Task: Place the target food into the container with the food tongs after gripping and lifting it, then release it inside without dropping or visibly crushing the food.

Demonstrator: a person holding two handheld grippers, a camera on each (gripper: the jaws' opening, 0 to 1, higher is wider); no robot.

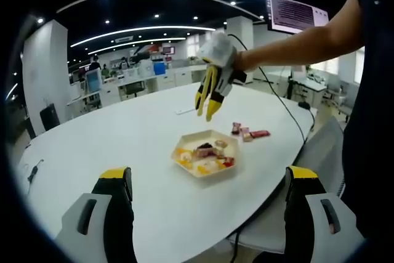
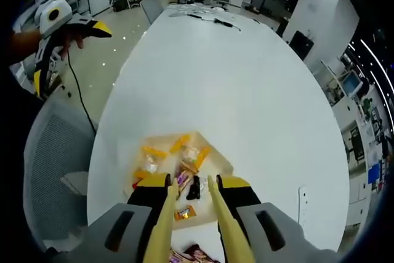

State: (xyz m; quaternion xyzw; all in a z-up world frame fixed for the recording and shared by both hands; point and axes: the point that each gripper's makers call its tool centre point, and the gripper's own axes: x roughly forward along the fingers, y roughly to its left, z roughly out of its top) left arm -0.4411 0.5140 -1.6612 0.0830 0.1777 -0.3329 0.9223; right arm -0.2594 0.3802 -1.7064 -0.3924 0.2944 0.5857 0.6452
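Observation:
A beige hexagonal tray (image 1: pixel 212 133) (image 2: pixel 217 152) holding several orange, yellow and dark food pieces (image 1: pixel 206 152) (image 2: pixel 184 158) sits on the white oval table (image 1: pixel 123 133). Red snack packets (image 1: pixel 249 132) (image 2: pixel 191 254) lie just beside the tray. My left gripper (image 1: pixel 209 173) hovers wide open and empty in front of the tray. My right gripper (image 2: pixel 191 183) (image 1: pixel 206 113) hangs above the tray, its jaws pressed on yellow food tongs (image 2: pixel 161 226). The tong arms stand a little apart with nothing between them. The left gripper (image 2: pixel 69 53) is also seen off the table's edge.
A grey mesh chair (image 2: pixel 55 164) (image 1: pixel 320 146) stands at the table edge near the tray, with a black cable (image 1: pixel 286 112) trailing past it. A small white object (image 1: pixel 183 111) lies farther along the table. Office desks and dark chairs fill the background.

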